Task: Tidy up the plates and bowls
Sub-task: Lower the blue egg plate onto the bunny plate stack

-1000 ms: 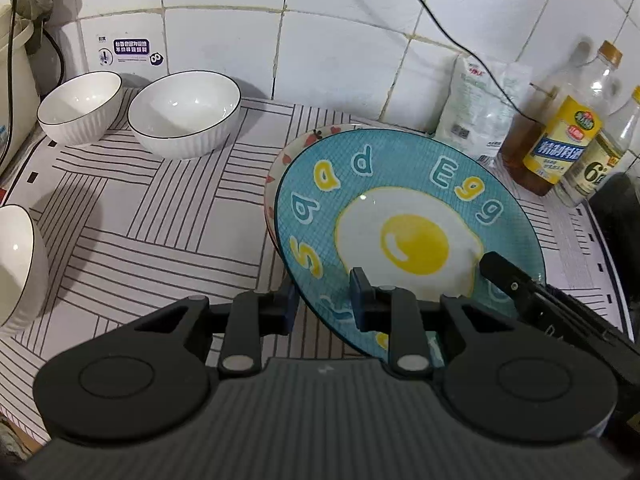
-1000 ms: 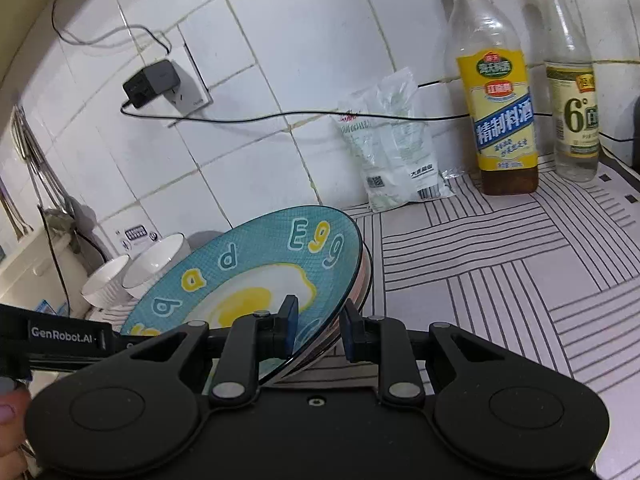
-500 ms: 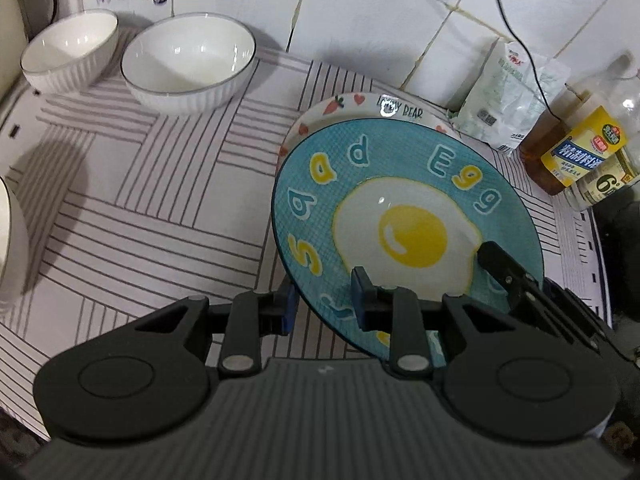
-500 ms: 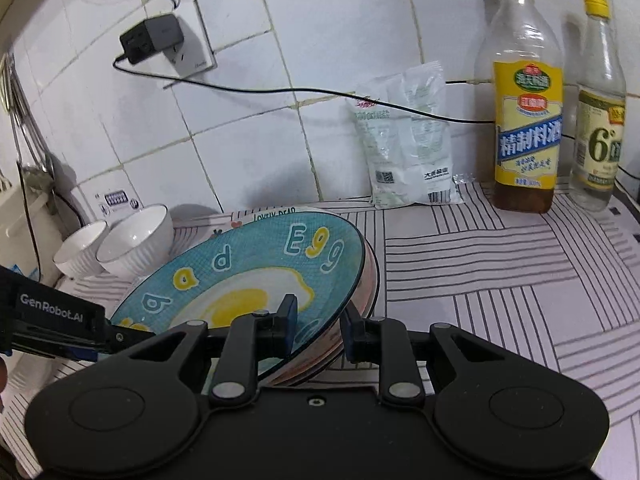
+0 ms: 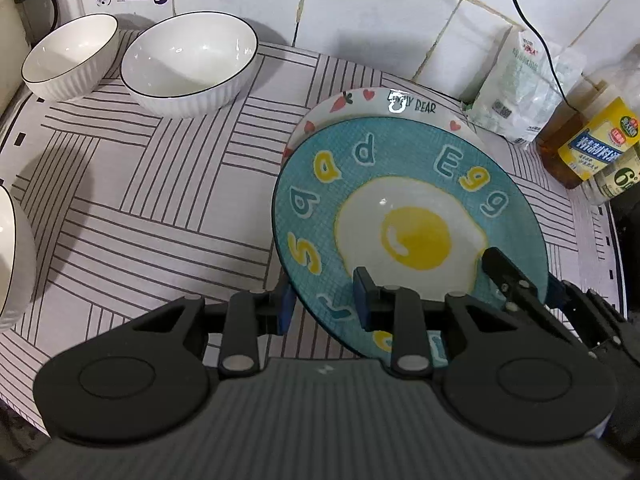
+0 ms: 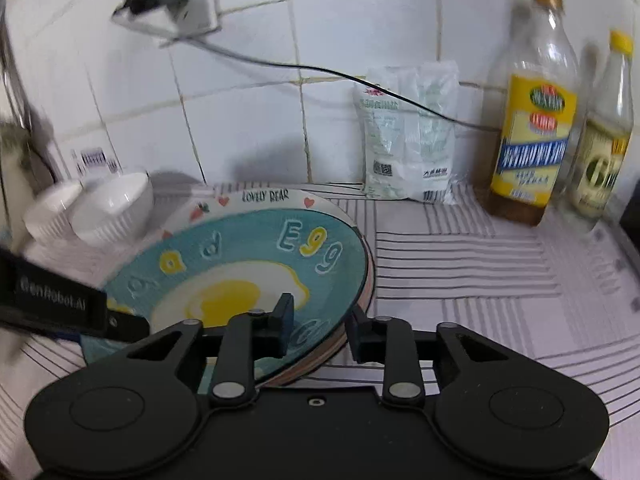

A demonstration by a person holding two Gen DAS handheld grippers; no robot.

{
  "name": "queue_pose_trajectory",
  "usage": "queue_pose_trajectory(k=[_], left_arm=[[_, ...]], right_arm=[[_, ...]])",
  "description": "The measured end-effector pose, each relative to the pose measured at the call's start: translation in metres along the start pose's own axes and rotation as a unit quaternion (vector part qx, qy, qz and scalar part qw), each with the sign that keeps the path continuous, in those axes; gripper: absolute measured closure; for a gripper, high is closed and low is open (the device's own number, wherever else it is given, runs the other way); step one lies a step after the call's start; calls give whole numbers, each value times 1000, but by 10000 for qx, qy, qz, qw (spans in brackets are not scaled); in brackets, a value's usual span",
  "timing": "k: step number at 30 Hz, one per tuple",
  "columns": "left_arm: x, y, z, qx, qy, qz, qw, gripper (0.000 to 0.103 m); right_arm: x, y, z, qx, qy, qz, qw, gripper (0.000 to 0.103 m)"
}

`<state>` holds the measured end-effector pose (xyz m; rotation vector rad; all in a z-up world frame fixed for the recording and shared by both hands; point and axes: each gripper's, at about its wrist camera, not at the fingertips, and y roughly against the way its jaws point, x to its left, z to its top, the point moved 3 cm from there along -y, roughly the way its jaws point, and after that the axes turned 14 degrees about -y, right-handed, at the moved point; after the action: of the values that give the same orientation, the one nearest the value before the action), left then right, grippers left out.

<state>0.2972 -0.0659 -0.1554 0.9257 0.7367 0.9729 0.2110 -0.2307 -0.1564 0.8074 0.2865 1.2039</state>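
From the left wrist view, the left tool [image 5: 322, 304] straddles the near-left rim of a glossy blue plate [image 5: 408, 216], round and shallow, printed with a fried egg and coloured letters; one blue-padded finger sits under the rim and the other on the plate's face, clamped on it. The blue plate lies tilted over a white plate [image 5: 384, 102] whose rim, lettered and dotted with hearts and a strawberry, peeks out behind it. The right tool [image 5: 516, 284] reaches in from the right, its black fingers closed over the plate's near-right rim. Two white ribbed bowls [image 5: 188, 62] with thin dark rims stand side by side at the back left by the tiled wall, well apart from the plates, and the edge of a third bowl [image 5: 14, 256] shows at the far left. The tabletop [image 5: 160, 200] wears a mat of grey line blocks. A white plastic packet [image 5: 516, 88] leans on the wall, with two bottles [image 5: 588, 140] beside it and a black cable hanging over the tiles. From the right wrist view, which is blurred, the right tool [image 6: 320, 326] grips the stacked rims at the near-right edge, one finger over the blue plate [image 6: 240, 272], the other outside the rim. The left tool's black body [image 6: 60, 308] crosses the plate's left side. The packet [image 6: 408, 136] and tall bottles [image 6: 532, 120] stand at the back right.
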Motion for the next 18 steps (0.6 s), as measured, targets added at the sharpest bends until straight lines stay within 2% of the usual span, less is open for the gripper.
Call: queue_pose_trajectory(k=[2, 7, 10, 15, 18], left_arm=[[-1, -1, 1, 6, -9, 31, 10000, 75], [-1, -3, 2, 103, 39, 56, 9999, 75], [-2, -5, 8, 209, 53, 35, 9998, 75], [-5, -12, 11, 435, 27, -63, 9990, 75], [-8, -11, 11, 404, -43, 12, 9992, 75]], right_arm=[[4, -1, -2, -41, 97, -163, 9998, 66], [0, -3, 0, -19, 3, -154, 9999, 65], [4, -6, 0, -91, 168, -255, 9995, 63], [-3, -13, 3, -100, 120, -156, 9998, 63], [-8, -19, 3, -128, 115, -85, 9998, 63]])
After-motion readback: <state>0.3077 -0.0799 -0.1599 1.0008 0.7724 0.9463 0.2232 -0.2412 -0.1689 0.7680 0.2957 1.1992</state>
